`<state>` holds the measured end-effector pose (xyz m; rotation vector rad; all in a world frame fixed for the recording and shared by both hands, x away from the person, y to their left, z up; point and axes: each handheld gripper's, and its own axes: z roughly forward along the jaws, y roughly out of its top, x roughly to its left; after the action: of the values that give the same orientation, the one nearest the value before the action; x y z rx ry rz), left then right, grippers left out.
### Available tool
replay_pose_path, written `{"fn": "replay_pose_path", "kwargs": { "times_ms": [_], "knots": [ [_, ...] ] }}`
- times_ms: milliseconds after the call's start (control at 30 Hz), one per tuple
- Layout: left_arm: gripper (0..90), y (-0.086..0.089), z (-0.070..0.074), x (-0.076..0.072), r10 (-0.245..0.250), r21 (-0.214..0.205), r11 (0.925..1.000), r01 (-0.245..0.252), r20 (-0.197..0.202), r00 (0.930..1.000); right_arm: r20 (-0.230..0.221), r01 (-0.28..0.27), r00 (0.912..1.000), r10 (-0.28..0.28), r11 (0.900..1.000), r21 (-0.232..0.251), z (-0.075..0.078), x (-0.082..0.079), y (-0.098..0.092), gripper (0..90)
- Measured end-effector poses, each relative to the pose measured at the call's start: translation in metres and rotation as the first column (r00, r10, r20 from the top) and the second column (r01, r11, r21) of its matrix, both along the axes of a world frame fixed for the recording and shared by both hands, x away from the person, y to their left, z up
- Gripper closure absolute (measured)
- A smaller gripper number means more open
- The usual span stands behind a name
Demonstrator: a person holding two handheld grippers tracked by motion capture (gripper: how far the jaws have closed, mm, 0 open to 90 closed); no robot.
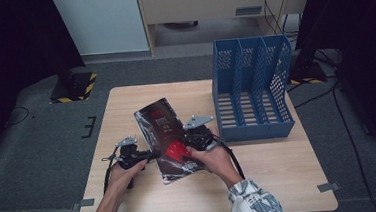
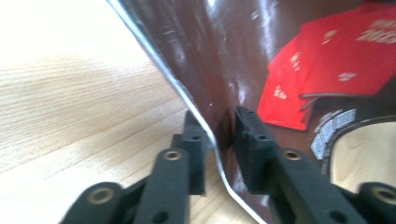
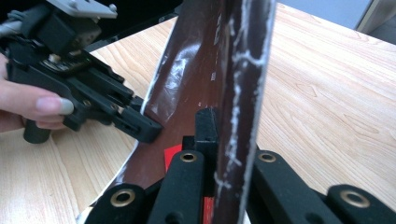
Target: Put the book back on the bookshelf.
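Observation:
A dark glossy magazine (image 1: 160, 133) with a red patch on its cover lies slanted across the middle of the wooden table (image 1: 281, 179). My right gripper (image 1: 184, 147) is shut on its near right edge; in the right gripper view the jaws (image 3: 229, 135) clamp the magazine (image 3: 243, 70) from both sides. My left gripper (image 1: 154, 154) is at the magazine's left edge. In the left gripper view its jaws (image 2: 220, 135) straddle the bent edge of the cover (image 2: 224, 56), one pad against it and a gap at the other. The left gripper (image 3: 144, 128) also appears in the right gripper view.
A blue three-slot file rack (image 1: 252, 86) stands at the table's back right, close to the right hand. Bare table top lies to the left and along the front. Beyond the table are dark stands and cables on the floor.

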<state>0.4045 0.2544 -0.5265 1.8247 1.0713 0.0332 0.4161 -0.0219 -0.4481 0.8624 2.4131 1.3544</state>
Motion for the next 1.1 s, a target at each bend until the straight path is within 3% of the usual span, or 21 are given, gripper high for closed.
{"fn": "replay_pose_path", "kwargs": {
  "times_ms": [167, 300, 767, 1100],
  "knots": [
    [82.7, 0.0, 0.007, -0.001, -0.018, 0.012, 0.9998, 0.018, 0.01, 0.9998, 0.008, -0.013, 0.9999, 0.013, 0.9999, -0.011, 0.002, 0.0, -0.002, 86.6],
    [85.5, 0.003, 0.014, -0.002, 0.004, 0.029, 0.9996, -0.005, 0.041, 0.9992, 0.014, -0.04, 0.9991, 0.04, 0.9987, -0.033, 0.005, 0.002, -0.004, 86.1],
    [87.4, 0.01, 0.036, -0.007, 0.04, 0.096, 0.9939, -0.055, 0.149, 0.9881, 0.034, -0.094, 0.9946, 0.098, 0.9898, -0.107, 0.013, 0.004, 0.001, 82.8],
    [87.5, 0.009, 0.048, -0.01, 0.039, 0.128, 0.9898, -0.063, 0.185, 0.9819, 0.039, -0.091, 0.9948, 0.094, 0.9928, -0.077, 0.013, 0.008, -0.004, 80.9]
  ]
}}
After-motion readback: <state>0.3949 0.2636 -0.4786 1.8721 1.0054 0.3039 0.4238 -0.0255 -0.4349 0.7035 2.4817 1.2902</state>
